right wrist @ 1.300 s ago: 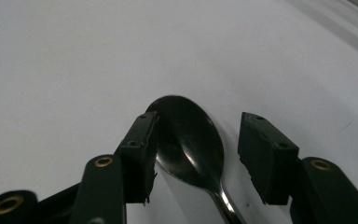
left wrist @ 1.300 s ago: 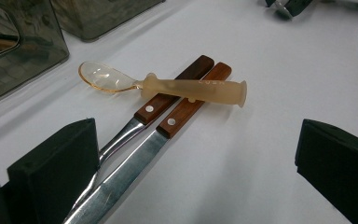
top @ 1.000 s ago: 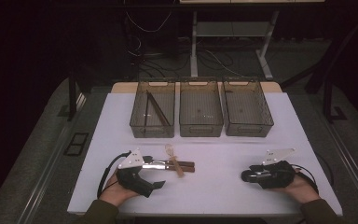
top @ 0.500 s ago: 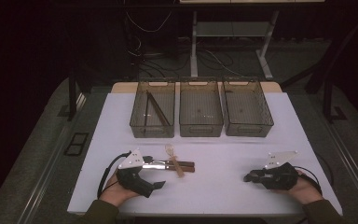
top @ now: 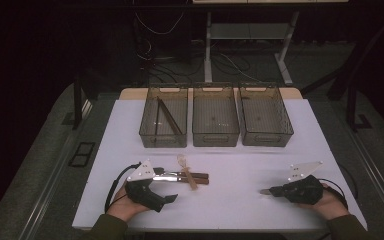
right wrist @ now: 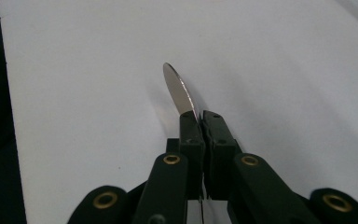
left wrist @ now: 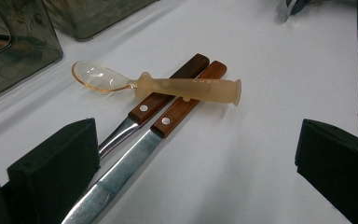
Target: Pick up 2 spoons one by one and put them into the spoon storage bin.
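The left tool [top: 166, 187] rests low on the white desk [top: 240, 165] with its jaws spread wide, gripping nothing; in the left gripper view its two black pads stand far apart at the bottom corners, and two knives [left wrist: 154, 126] lie between them, running away from the camera. The knives sit side by side, touching, with steel blades near the tool and brown riveted wooden handles farther off. A translucent spoon [left wrist: 168, 85] lies across both handles, its clear amber bowl resting on the desk to one side of them. In the high view this small pile lies just right of the left tool, in front of the left tray [top: 164, 122]. The right tool [top: 267, 191] sits well apart from it, near the desk's front right, and its jaws are pressed tight together on a thin metal blade [right wrist: 179, 93], whose rounded tip sticks out past the jaws just above the desk. Three smoky trays stand in a row at the back; the left one holds some long dark sticks [top: 166, 116].
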